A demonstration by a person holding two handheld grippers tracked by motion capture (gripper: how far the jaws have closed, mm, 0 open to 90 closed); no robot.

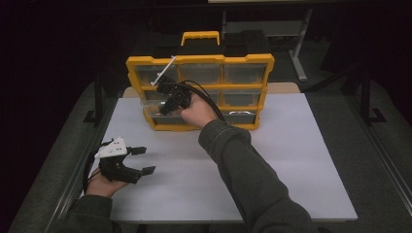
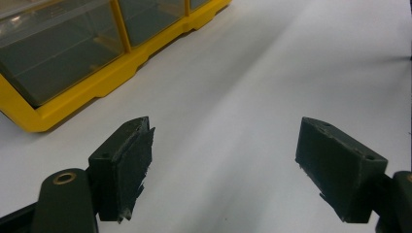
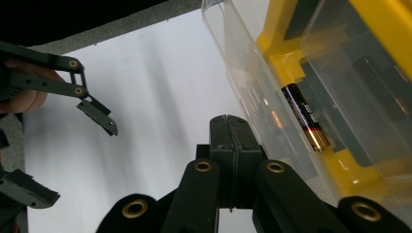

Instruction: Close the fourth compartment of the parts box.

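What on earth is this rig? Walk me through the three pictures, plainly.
No machine works here: a person holds a hand tool with two black jaws in each hand. The high view looks down on a white table top. At its far edge stands a yellow plastic organiser box with clear drawers. The other two pictures come from cameras riding on the tools, looking along their own jaws.

The left gripper rests near the table's front edge, jaws wide apart and empty, as its own view shows.

The right gripper is up at the box's lower left drawer. In its view the jaws are pressed together beside a pulled-out clear plastic drawer, which holds a black and gold battery. Whether the jaws pinch the drawer's edge cannot be told.
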